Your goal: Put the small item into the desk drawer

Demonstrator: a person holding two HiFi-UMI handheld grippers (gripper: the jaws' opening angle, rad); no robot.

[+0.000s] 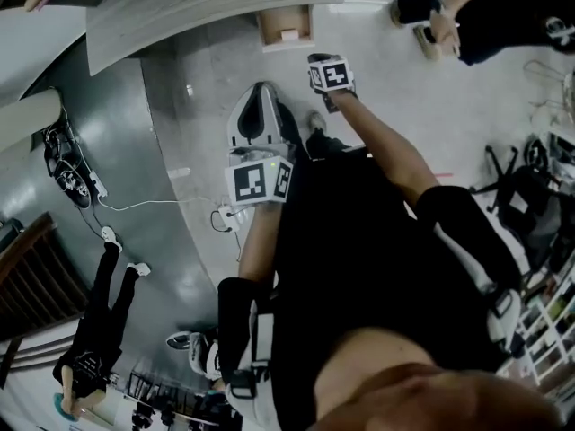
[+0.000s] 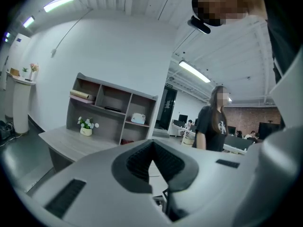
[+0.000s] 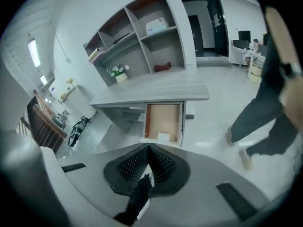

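The desk drawer (image 3: pixel 163 119) stands pulled out under the grey desk top (image 3: pixel 151 92), its wooden inside showing. A small white item (image 3: pixel 163 136) lies at its near end. The head view shows the same drawer (image 1: pixel 286 25) and the white item (image 1: pixel 289 35) at the top. My right gripper (image 3: pixel 148 150) hangs above and in front of the drawer, tilted down, shut, with nothing between its pads. Its marker cube (image 1: pixel 331 73) shows below the drawer. My left gripper (image 2: pixel 152 148) points almost level across the room, its pads meeting with nothing held. In the head view the left gripper (image 1: pixel 262 97) is lower left of the right one.
A shelf unit (image 3: pixel 142 37) with a small plant stands on the desk. One person (image 3: pixel 265 112) stands right of the drawer, another (image 1: pixel 99 321) lies low at the left by the cables (image 1: pixel 99 205). An office chair (image 1: pixel 512 187) is at the right.
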